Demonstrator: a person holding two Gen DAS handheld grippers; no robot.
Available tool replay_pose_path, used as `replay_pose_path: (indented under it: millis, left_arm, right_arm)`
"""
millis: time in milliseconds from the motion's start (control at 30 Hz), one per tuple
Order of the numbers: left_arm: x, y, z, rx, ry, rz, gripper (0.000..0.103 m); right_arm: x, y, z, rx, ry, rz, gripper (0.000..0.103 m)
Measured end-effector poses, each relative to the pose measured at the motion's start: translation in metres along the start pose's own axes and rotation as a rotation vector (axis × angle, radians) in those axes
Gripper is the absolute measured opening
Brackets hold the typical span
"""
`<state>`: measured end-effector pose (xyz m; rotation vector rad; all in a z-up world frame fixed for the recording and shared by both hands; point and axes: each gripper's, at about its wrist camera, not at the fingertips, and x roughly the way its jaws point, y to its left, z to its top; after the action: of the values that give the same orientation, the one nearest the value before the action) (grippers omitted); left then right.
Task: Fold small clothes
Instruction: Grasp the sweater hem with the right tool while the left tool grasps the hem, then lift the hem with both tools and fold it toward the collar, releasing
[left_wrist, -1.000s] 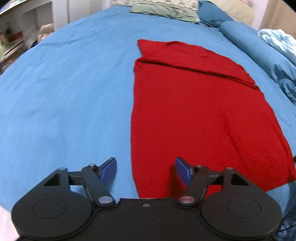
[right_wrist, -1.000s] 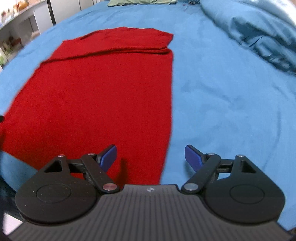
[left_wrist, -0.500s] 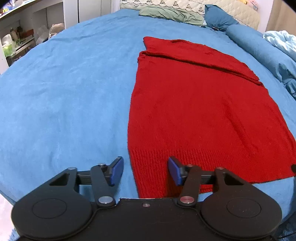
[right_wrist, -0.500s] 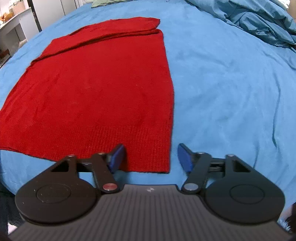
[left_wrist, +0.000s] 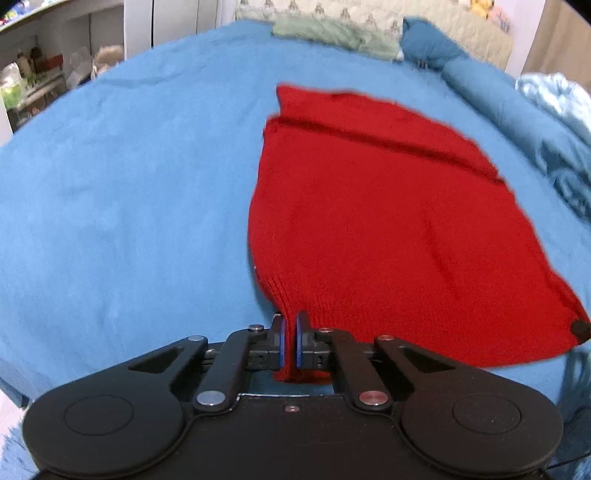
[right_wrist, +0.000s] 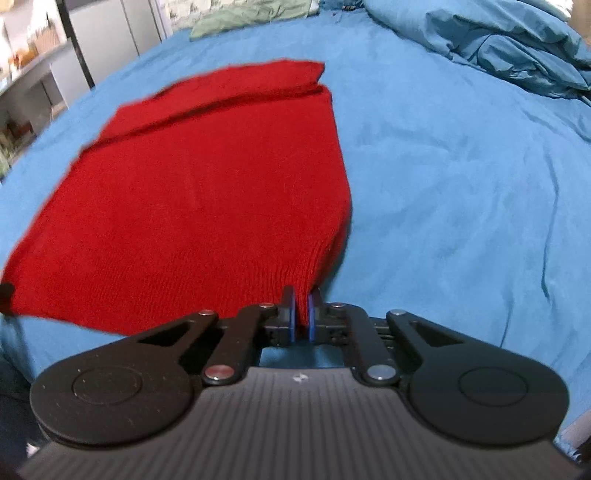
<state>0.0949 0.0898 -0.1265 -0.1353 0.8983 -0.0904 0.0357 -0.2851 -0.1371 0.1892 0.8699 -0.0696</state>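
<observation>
Both tools are clenched on the red sweater's (left_wrist: 376, 221) ribbed hem — left tool (left_wrist: 290, 345) at its lower-left corner, right tool (right_wrist: 301, 319) at lower-right — its long axis running toward the frame's top.

no readable text, label, brand or number shows in either view.

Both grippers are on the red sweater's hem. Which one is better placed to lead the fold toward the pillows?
Neither clearly. The left gripper is shut on the near left corner of the red sweater, the right gripper on the near right corner. Likely both should lift together; leading with one would skew the hem.
</observation>
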Motion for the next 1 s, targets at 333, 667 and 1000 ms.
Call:
replay_pose_path:
  millis: [333, 667, 1000]
  left_arm:
    - [-0.03, -0.01, 0.136, -0.08, -0.285, -0.097, 0.005]
    - [0.106, -0.02, 0.301, -0.138, -0.341, -0.036, 0.005]
    - [0.262, 0.004, 0.326, -0.238, -0.194, 0.033, 0.005]
  right_arm:
    - [-0.042, -0.003, 0.118, 0.038, -0.187, 0.153, 0.021]
    - [0.076, 0.001, 0.313, 0.095, -0.272, 0.176, 0.021]
    - [0.271, -0.014, 0.357, 0.211, -0.134, 0.127, 0.02]
